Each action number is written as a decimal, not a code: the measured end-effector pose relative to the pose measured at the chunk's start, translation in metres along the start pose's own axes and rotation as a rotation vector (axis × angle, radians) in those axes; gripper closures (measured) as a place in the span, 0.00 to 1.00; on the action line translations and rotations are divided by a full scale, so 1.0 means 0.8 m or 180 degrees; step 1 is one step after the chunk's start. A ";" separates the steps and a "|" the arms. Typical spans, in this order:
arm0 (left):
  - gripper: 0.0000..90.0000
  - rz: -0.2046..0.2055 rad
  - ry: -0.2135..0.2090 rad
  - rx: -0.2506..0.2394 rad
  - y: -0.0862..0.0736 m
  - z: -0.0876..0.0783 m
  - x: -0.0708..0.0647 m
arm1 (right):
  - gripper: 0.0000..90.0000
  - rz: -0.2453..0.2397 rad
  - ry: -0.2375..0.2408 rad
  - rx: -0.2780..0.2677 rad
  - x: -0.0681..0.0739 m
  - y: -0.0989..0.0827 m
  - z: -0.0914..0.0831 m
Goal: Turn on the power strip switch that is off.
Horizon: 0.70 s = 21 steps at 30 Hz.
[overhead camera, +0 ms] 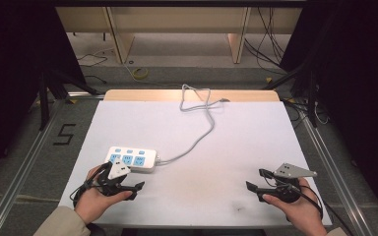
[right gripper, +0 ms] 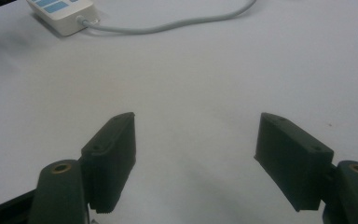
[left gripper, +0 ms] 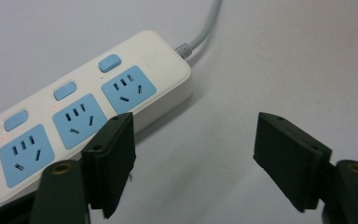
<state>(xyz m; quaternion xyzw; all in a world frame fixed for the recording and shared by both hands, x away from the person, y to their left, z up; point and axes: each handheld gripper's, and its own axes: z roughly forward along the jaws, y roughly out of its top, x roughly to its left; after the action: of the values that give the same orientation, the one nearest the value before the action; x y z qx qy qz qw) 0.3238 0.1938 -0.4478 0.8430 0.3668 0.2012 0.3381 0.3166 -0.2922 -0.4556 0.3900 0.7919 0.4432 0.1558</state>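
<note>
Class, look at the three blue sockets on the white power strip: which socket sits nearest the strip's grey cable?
The end socket beside the grey cable on the power strip; the middle socket and far-end socket lie farther along.

Power strip point(overhead camera: 131, 159) lay on the surface point(overhead camera: 236, 142) at the left, just behind the left tool point(overhead camera: 130, 183), its cord point(overhead camera: 203, 136) ran back, right tool point(overhead camera: 259, 180) sat well apart at the right.

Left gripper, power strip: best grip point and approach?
Likely across the narrow width of the power strip, at the end where its cable exits. It lies flat, long sides parallel, and that end is free. Come from above; the left gripper is open beside it, touching nothing. Whether the open jaws span it is unclear.
</note>
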 end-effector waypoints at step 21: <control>1.00 -0.0083 0.0036 0.0083 0.013 -0.008 0.003 | 0.33 0.0009 0.0008 0.0028 0.002 0.000 0.001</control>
<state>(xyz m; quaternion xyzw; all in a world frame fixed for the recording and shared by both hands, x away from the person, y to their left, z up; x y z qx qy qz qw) 0.3263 0.1930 -0.4356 0.8413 0.3823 0.1968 0.3276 0.3158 -0.2906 -0.4556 0.3913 0.7935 0.4405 0.1524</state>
